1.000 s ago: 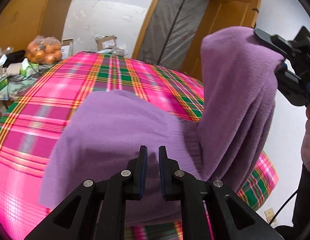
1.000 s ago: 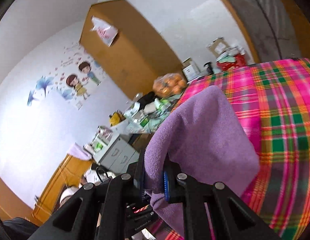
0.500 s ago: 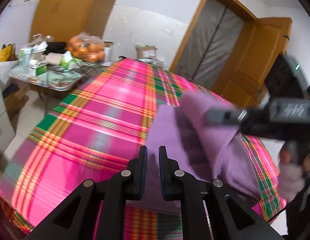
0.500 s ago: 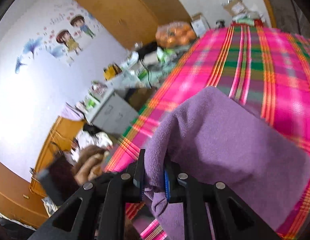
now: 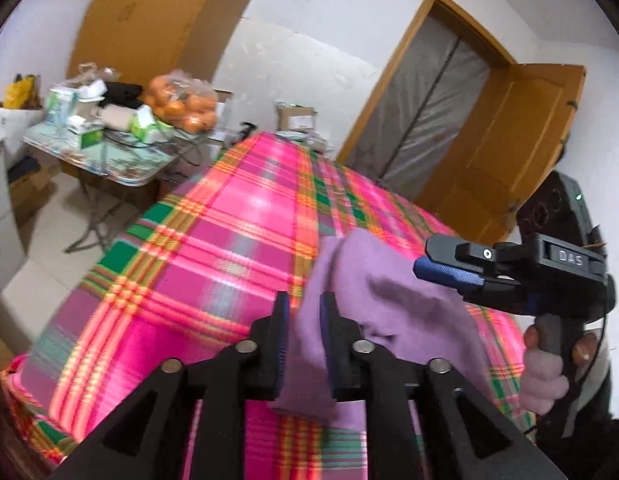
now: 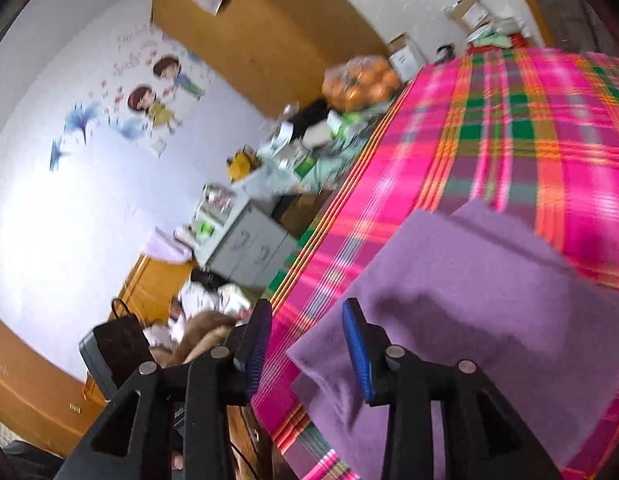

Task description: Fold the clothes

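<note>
A purple fleece garment [image 5: 389, 292] lies folded on the pink plaid tablecloth [image 5: 229, 240] near the table's front edge. My left gripper [image 5: 305, 320] is low over the garment's near-left edge. Its jaws are opening, and purple cloth shows in the gap without being pinched. In the right wrist view the garment [image 6: 469, 280] lies flat on the plaid cloth [image 6: 509, 120]. My right gripper [image 6: 306, 312] has wide, still opening jaws. The garment's corner lies loose under the right finger. From the left wrist view, the right gripper [image 5: 423, 264] hovers just over the garment.
A person's hand [image 5: 545, 376] holds the right gripper's handle. A cluttered side table holds a bag of oranges [image 5: 181, 104] to the left of the big table. A wooden door [image 5: 509, 152] stands open behind. A grey cabinet [image 6: 249, 248] is on the floor.
The right gripper came down with the garment's raised end, laid it over the rest and let go, its jaws spreading. The left gripper's jaws widened a little.
</note>
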